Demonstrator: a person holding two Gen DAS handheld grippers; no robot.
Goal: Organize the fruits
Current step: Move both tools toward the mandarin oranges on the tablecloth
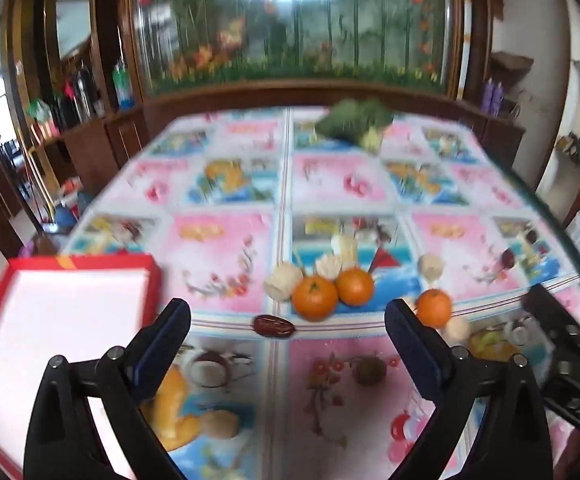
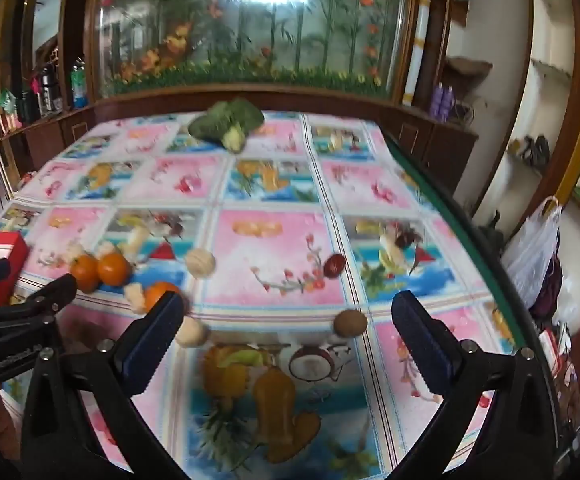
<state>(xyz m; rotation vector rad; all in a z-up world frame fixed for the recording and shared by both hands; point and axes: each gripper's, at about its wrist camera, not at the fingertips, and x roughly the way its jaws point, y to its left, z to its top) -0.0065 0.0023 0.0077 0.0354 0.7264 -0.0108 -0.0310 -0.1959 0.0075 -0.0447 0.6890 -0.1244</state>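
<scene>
My left tongs (image 1: 287, 320) hang wide open over the bench (image 1: 225, 264), nothing between the pads. Off to their left sits the red box (image 1: 69, 320), its pale inside bare, its near corner tucked behind my left-hand finger. Just ahead of the gap lies a dark red date (image 1: 273, 326), and beyond it two oranges (image 1: 314, 297) touch side by side, pale lumpy fruits (image 1: 283, 280) crowding behind them. A third orange (image 1: 434, 307) sits just past my right-hand finger. Nearer in, inside the gap, a small brown-green fruit (image 1: 370, 370) rests alone.

Over to my right tongs (image 2: 287, 314): wide open too, holding nothing. To their left are those same oranges (image 2: 113, 269), one half hidden by the finger. Ahead, a pale round fruit (image 2: 199, 263), then a dark red date (image 2: 334, 266), well apart. A brown kiwi-like fruit (image 2: 350, 322) lies just ahead of the gap, right of centre. Far across the bench sits a broccoli head (image 2: 225, 122).
</scene>
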